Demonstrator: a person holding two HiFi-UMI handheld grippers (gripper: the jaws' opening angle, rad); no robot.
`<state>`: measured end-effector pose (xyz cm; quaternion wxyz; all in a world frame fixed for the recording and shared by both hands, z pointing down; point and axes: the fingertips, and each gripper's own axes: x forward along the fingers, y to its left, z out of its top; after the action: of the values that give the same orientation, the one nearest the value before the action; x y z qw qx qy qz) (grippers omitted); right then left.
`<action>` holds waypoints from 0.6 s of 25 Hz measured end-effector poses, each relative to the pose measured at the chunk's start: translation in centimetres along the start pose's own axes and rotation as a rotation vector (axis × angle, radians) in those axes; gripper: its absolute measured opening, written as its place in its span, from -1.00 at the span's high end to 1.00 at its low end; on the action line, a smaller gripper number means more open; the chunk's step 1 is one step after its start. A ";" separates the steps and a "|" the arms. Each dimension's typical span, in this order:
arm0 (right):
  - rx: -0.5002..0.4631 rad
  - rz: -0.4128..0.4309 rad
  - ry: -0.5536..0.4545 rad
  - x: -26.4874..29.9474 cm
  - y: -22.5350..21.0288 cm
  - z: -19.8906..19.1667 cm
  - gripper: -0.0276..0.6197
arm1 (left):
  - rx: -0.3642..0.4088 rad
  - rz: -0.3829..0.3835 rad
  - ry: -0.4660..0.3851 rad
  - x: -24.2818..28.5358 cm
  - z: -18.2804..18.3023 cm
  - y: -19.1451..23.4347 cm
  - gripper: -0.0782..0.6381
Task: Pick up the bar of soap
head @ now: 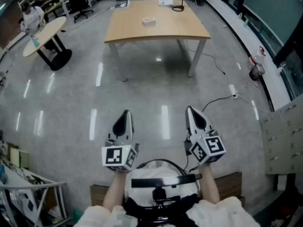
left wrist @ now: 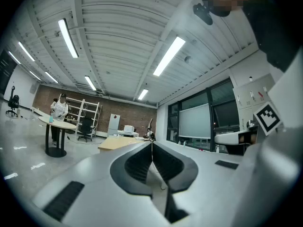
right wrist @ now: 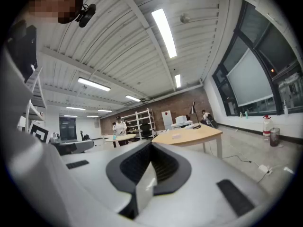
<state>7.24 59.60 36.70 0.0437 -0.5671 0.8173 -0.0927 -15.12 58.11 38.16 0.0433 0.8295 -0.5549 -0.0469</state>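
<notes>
**Soap is way off, both grippers shut**

Soap (head: 149, 20) sits at 12 o'clock on the far table (head: 189, 30). It's a small pale block, too distant for detail. Left gripper (head: 125, 113) and right gripper (head: 190, 109) are both closed tight on nothing, well short of it. My worry: reaching it with unopened jaws would just shove the bar, maybe off the edge.

We see the bar of soap (head: 149, 20) as a small, pale, oblong block lying flat on the light wooden table (head: 161, 31), well away from us across the floor. It rests near the middle of the tabletop, apart from the things at the table's far edge. At this range we cannot make out finer detail.
</notes>
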 end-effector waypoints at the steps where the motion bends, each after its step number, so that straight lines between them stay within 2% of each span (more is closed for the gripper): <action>1: 0.001 -0.003 -0.004 0.1 -0.1 0.1 0.90 | 0.001 0.000 0.000 0.1 0.0 0.1 0.74; 15: 0.032 0.000 -0.007 -0.4 -1.5 -0.2 0.90 | -0.004 0.013 0.005 1.1 -0.6 -1.0 0.74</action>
<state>8.74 59.47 37.14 0.0557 -0.5667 0.8155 -0.1036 -13.68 57.48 38.64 0.0466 0.8259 -0.5599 -0.0458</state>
